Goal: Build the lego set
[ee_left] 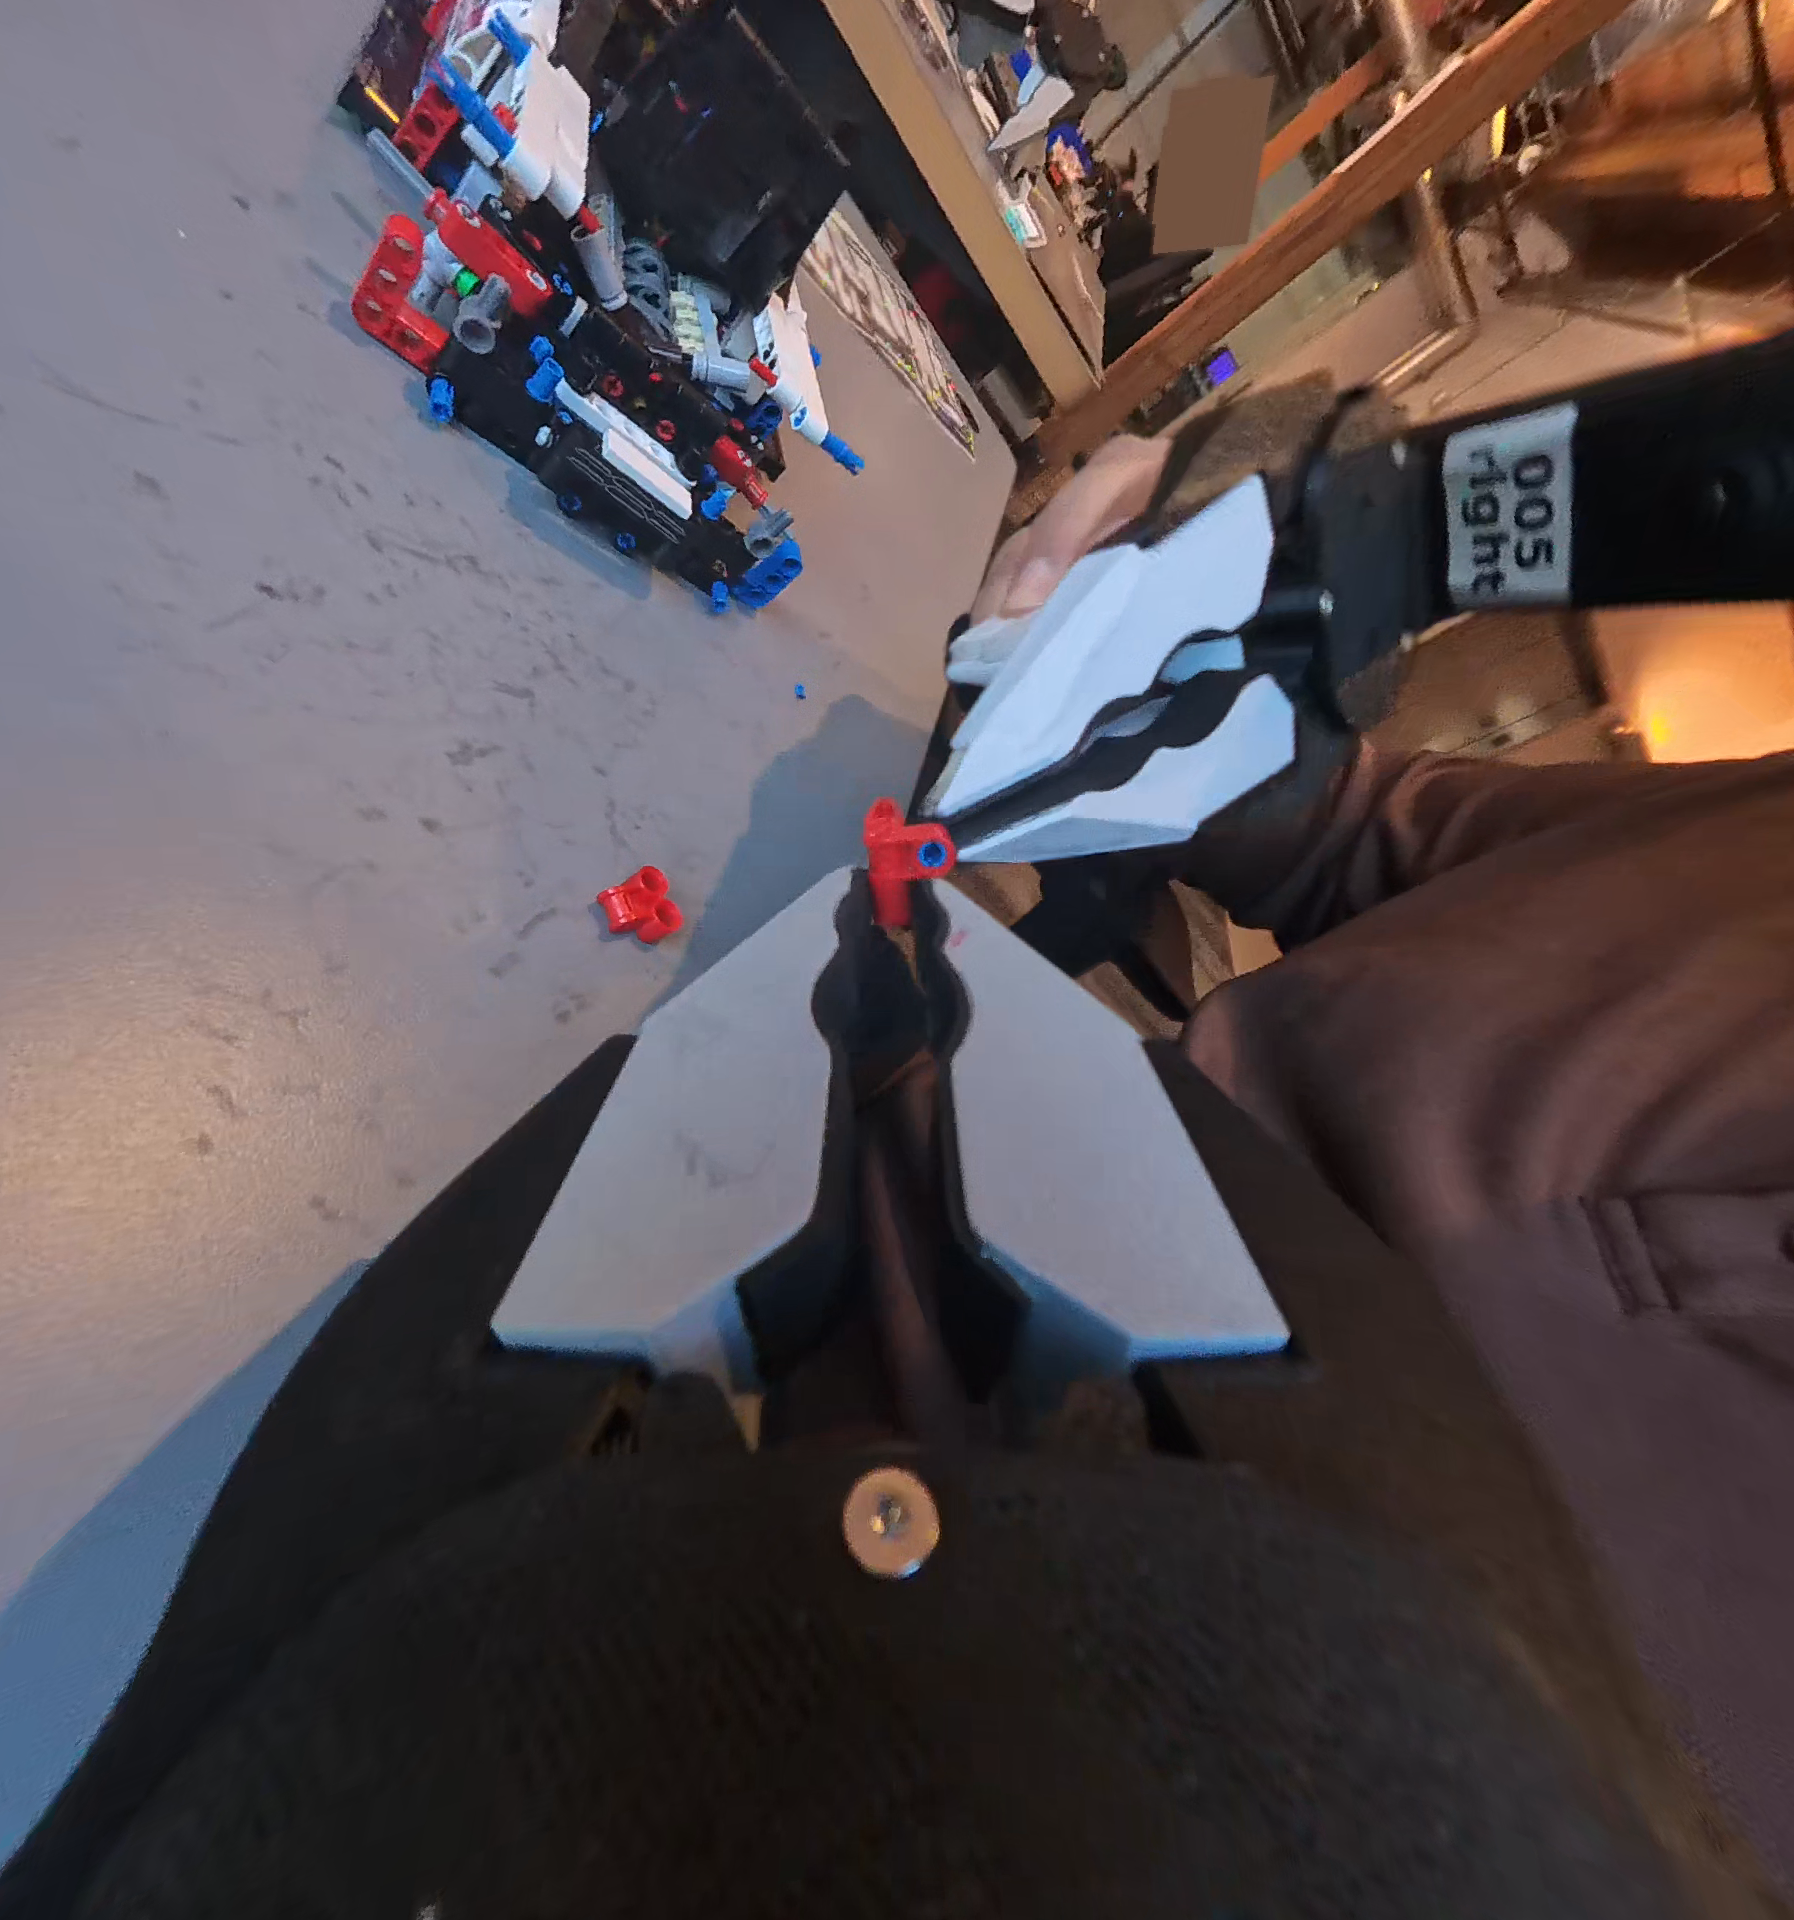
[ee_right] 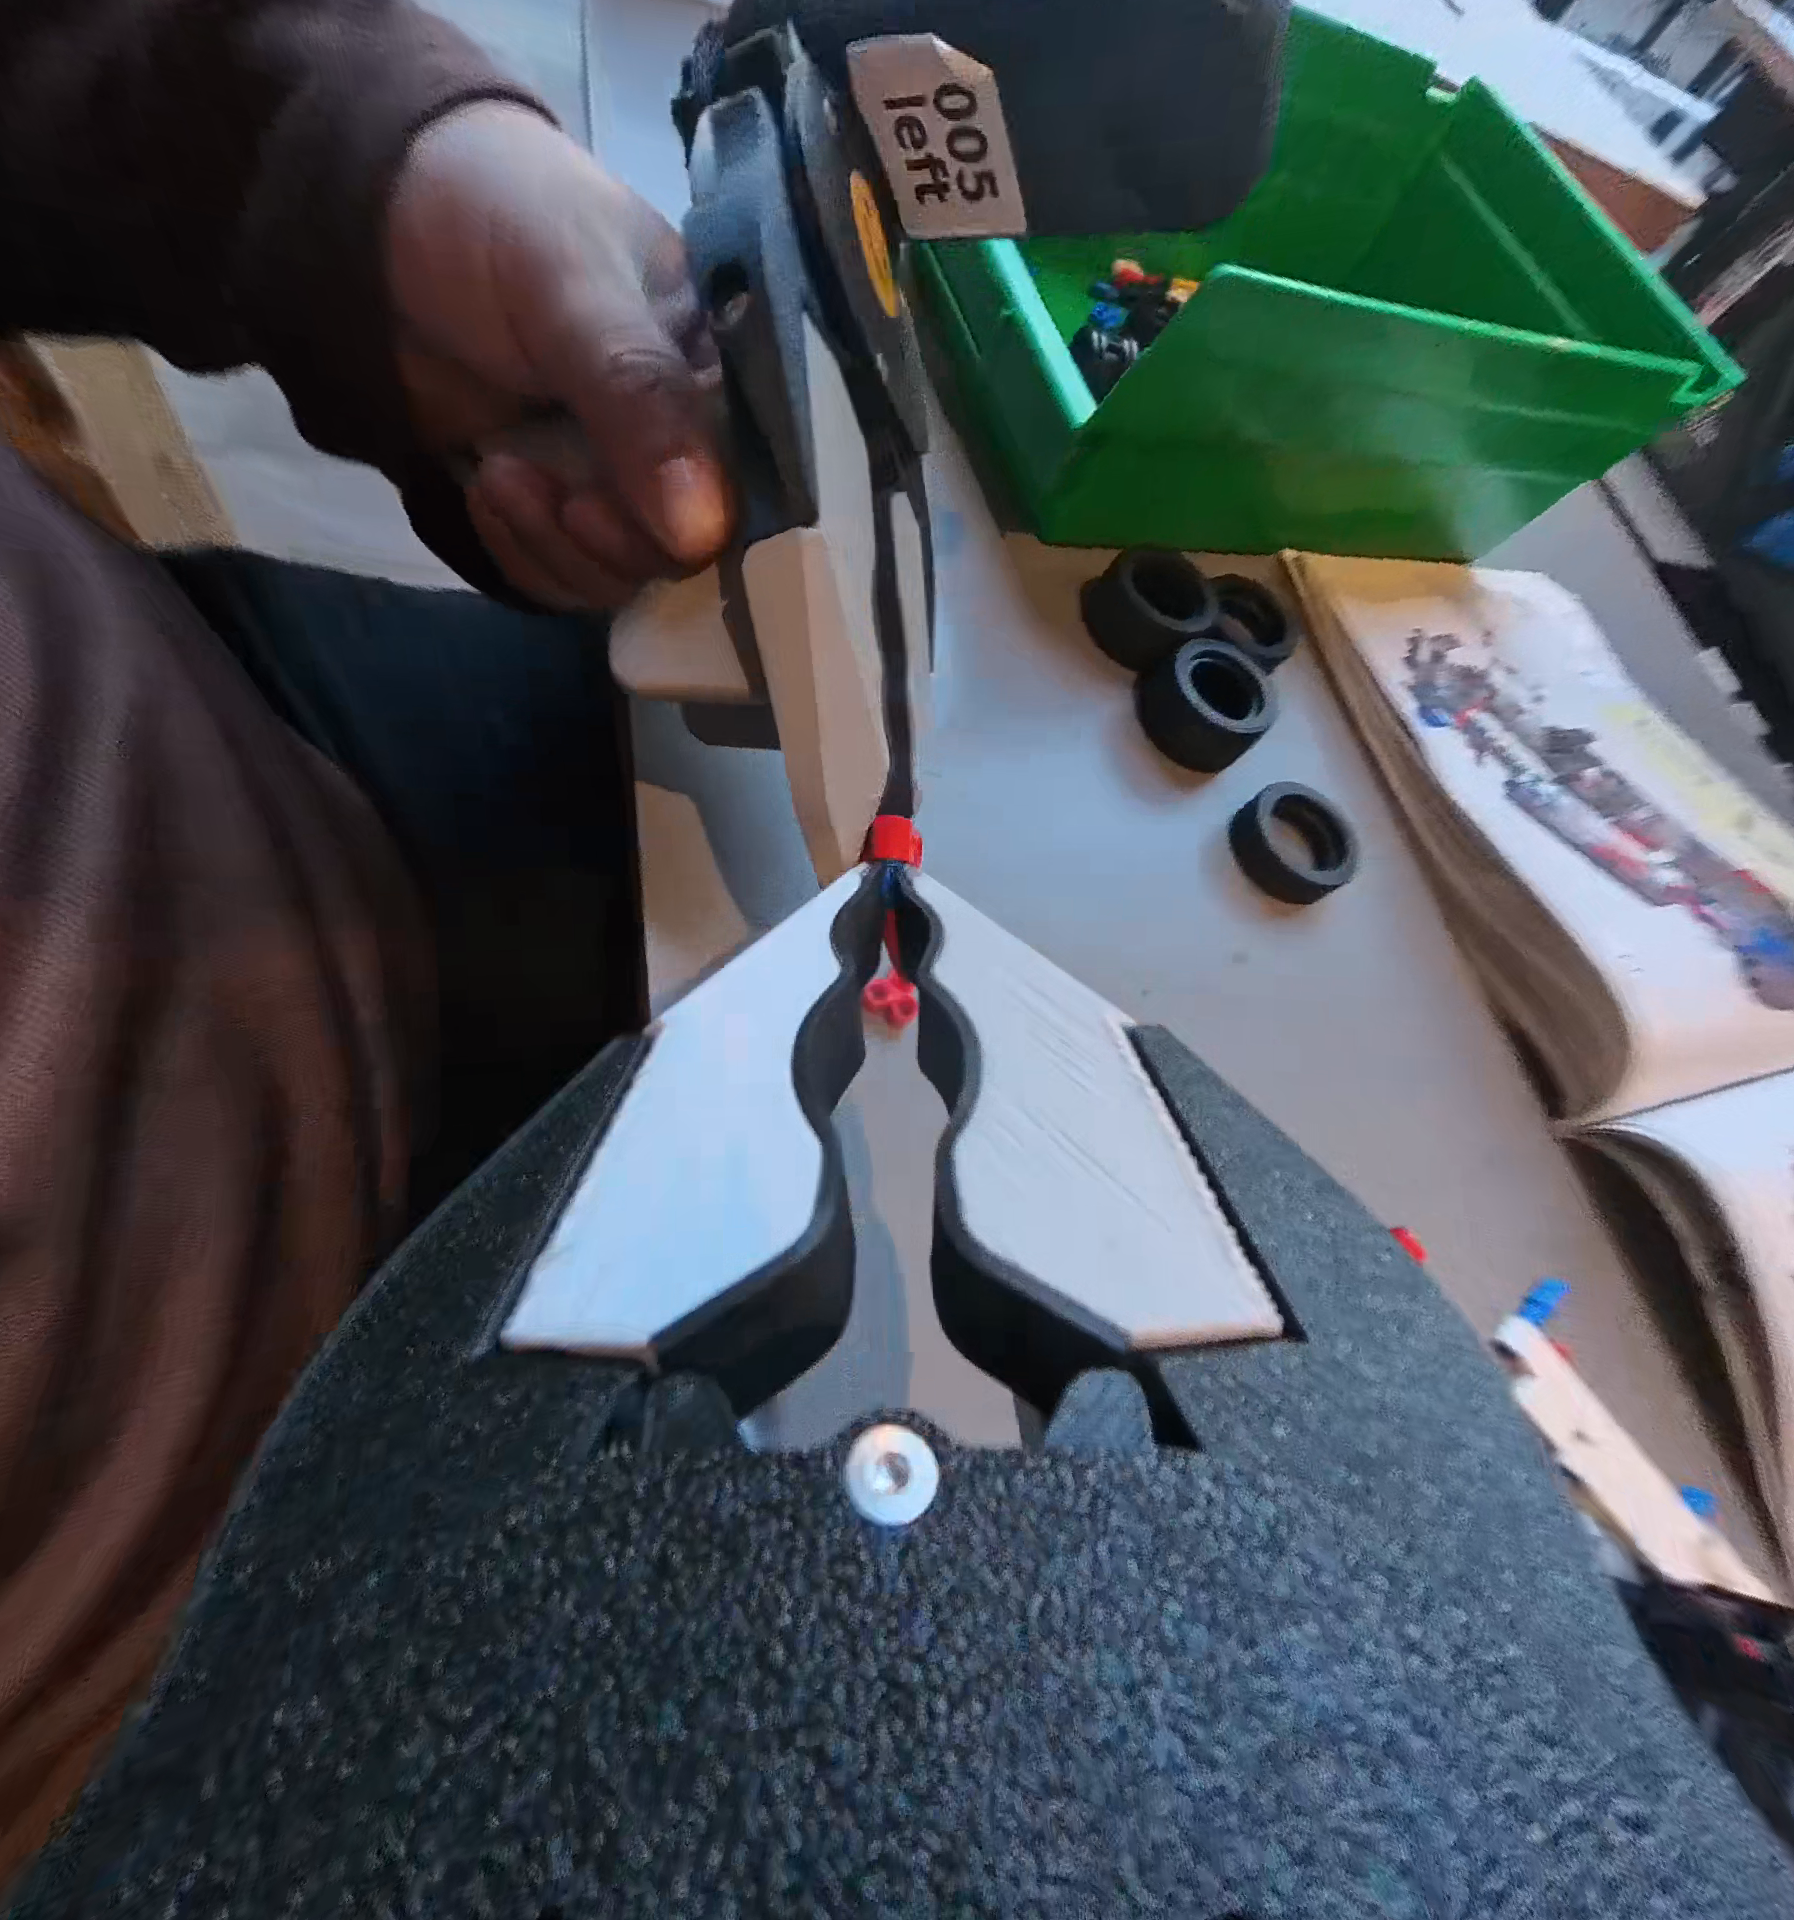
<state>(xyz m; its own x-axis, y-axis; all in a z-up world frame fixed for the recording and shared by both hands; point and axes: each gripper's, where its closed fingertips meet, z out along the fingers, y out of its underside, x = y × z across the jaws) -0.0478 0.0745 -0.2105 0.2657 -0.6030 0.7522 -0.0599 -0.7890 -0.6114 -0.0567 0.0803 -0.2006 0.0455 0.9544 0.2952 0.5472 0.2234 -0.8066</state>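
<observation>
My left gripper (ee_left: 893, 906) is shut on a small red connector (ee_left: 888, 847) and holds it above the grey table (ee_left: 249, 831). My right gripper (ee_right: 891, 891) is shut on a blue pin (ee_right: 887, 902) whose end sits in the connector's side hole (ee_left: 932, 854). The two grippers meet tip to tip. In the right wrist view the red connector (ee_right: 891, 840) shows at the tip of the left gripper (ee_right: 898, 821), which comes down from above. A second red connector (ee_left: 641, 904) lies loose on the table. The part-built black, red, white and blue model (ee_left: 602, 416) lies farther off.
A green bin (ee_right: 1340, 343) with loose parts stands at the back. Three black tyres (ee_right: 1205, 675) lie beside an open instruction book (ee_right: 1558, 810). A white and blue part (ee_right: 1537, 1340) lies at the right. The person's brown-sleeved arms and body are close by. The tips of both grippers are at nearly the same place.
</observation>
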